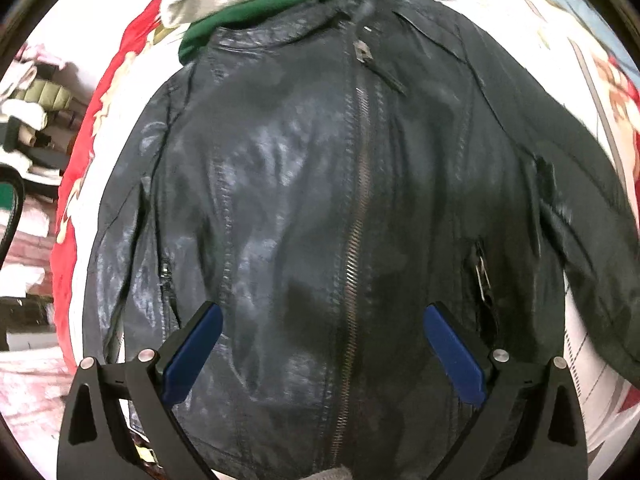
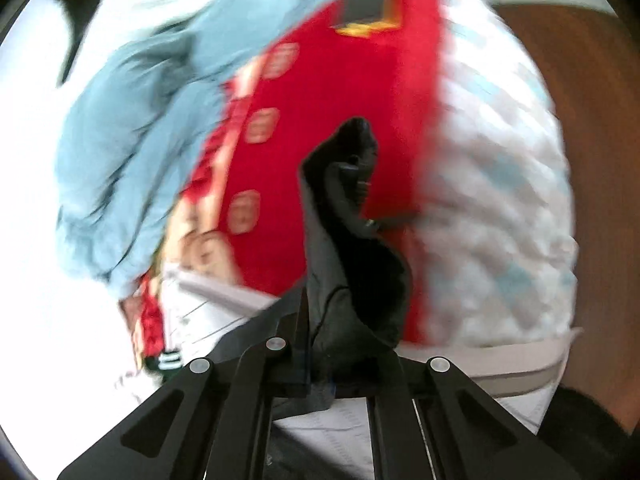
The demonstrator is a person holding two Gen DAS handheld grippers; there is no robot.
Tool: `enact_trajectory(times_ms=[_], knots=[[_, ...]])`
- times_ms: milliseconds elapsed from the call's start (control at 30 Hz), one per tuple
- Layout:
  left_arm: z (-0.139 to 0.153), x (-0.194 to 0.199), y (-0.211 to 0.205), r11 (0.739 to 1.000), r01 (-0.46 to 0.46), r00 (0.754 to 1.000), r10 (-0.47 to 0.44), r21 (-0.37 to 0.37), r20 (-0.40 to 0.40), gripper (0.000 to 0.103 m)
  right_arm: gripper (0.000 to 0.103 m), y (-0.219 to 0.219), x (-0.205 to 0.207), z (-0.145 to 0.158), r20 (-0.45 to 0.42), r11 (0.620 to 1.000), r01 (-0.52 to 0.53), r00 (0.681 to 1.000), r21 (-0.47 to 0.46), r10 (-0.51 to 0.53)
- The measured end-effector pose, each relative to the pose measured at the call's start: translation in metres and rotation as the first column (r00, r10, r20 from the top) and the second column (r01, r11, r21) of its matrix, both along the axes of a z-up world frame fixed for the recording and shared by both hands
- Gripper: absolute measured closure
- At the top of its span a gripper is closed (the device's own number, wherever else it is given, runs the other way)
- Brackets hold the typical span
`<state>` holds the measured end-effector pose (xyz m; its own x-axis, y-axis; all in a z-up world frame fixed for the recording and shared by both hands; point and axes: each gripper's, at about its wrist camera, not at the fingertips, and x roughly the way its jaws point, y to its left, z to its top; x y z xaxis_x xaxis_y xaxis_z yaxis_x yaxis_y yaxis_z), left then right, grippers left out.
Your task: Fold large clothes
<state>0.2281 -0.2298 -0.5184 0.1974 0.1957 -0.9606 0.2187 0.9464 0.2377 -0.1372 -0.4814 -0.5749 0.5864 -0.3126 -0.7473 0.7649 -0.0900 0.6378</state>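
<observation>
Jacket (image 1: 320,200) unlabelled; left hand-held gripper (image 1: 322,330) spread, right hand-held gripper (image 2: 320,360) clenching sleeve (image 2: 348,216).

A glossy black leather jacket (image 1: 304,208) with a dull metal zip (image 1: 352,240) lies on a red and white printed cover (image 1: 92,152). Above its collar sits green cloth (image 1: 256,12) with black and white stripes. Pale blue fabric (image 2: 132,152) lies nearby.

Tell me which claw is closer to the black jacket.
Right. The right claw is shut on a fold of the black jacket; the left claw hovers open above its front.
</observation>
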Motion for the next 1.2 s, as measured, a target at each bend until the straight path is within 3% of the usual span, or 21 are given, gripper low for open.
enact_trajectory(times_ms=[167, 267, 400, 467, 533, 600, 633, 700, 733, 767, 867, 900, 967, 1033, 1067, 1167, 1200], knots=[[0.022, 0.019, 0.036, 0.996, -0.077, 0.997, 0.079, -0.042, 0.028, 0.0, 0.098, 0.019, 0.071, 0.058, 0.014, 0.969, -0.204, 0.978, -0.137, 0.208], [0.033, 0.032, 0.066, 0.99, -0.13, 0.99, 0.132, -0.057, 0.049, 0.0, 0.098, 0.04, 0.134, 0.083, 0.028, 0.923, -0.336, 0.937, -0.189, 0.347], [0.043, 0.049, 0.127, 0.971, -0.231, 0.968, 0.236, -0.061, 0.081, 0.0, 0.098, 0.091, 0.233, 0.095, 0.031, 0.826, -0.521, 0.842, -0.216, 0.539], [0.042, 0.055, 0.163, 0.956, -0.289, 0.952, 0.293, -0.049, 0.095, 0.0, 0.098, 0.133, 0.287, 0.094, -0.01, 0.743, -0.627, 0.765, -0.234, 0.643], [0.037, 0.058, 0.201, 0.935, -0.354, 0.929, 0.355, -0.03, 0.103, 0.0, 0.098, 0.181, 0.337, 0.084, -0.048, 0.643, -0.733, 0.667, -0.223, 0.744], [0.029, 0.057, 0.243, 0.909, -0.417, 0.903, 0.415, -0.004, 0.109, 0.0, 0.098, 0.237, 0.381, 0.066, -0.12, 0.512, -0.832, 0.543, -0.213, 0.831], [0.025, 0.056, 0.262, 0.896, -0.444, 0.891, 0.44, 0.007, 0.112, 0.0, 0.098, 0.27, 0.403, 0.052, -0.162, 0.435, -0.878, 0.467, -0.199, 0.869], [0.016, 0.051, 0.3, 0.871, -0.491, 0.868, 0.485, 0.031, 0.106, 0.0, 0.098, 0.336, 0.438, 0.015, -0.251, 0.241, -0.961, 0.268, -0.134, 0.93], [0.013, 0.047, 0.317, 0.856, -0.515, 0.855, 0.51, 0.04, 0.1, 0.0, 0.099, 0.363, 0.451, -0.001, -0.302, 0.164, -0.981, 0.187, -0.1, 0.935], [0.01, 0.04, 0.335, 0.838, -0.543, 0.838, 0.537, 0.051, 0.095, 0.0, 0.099, 0.396, 0.463, -0.022, -0.339, 0.067, -0.996, 0.08, -0.051, 0.937], [0.006, 0.017, 0.383, 0.783, -0.619, 0.786, 0.616, 0.063, 0.057, 0.0, 0.091, 0.462, 0.474, -0.074, -0.446, -0.121, -0.986, -0.16, 0.115, 0.881], [0.006, 0.01, 0.394, 0.767, -0.638, 0.77, 0.637, 0.061, 0.046, 0.0, 0.081, 0.469, 0.469, -0.083, -0.457, -0.15, -0.979, -0.197, 0.136, 0.868], [0.008, -0.01, 0.416, 0.733, -0.679, 0.734, 0.679, 0.04, 0.022, 0.0, 0.064, 0.475, 0.466, -0.078, -0.434, -0.152, -0.98, -0.192, 0.126, 0.88], [0.006, -0.035, 0.441, 0.674, -0.738, 0.674, 0.738, -0.018, -0.035, 0.0, 0.024, 0.463, 0.456, -0.06, -0.335, -0.126, -0.988, -0.15, 0.093, 0.93], [0.003, -0.048, 0.45, 0.632, -0.772, 0.635, 0.769, -0.06, -0.068, 0.0, 0.02, 0.454, 0.446, -0.05, -0.306, -0.102, -0.992, -0.12, 0.074, 0.945], [-0.01, -0.08, 0.47, 0.456, -0.87, 0.487, 0.853, -0.186, -0.186, 0.0, 0.02, 0.425, 0.415, -0.037, -0.271, -0.044, -0.995, -0.067, 0.09, 0.96], [-0.018, -0.092, 0.48, 0.359, -0.901, 0.415, 0.876, -0.245, -0.244, 0.001, 0.02, 0.418, 0.407, -0.036, -0.268, -0.029, -0.994, -0.058, 0.11, 0.962]])
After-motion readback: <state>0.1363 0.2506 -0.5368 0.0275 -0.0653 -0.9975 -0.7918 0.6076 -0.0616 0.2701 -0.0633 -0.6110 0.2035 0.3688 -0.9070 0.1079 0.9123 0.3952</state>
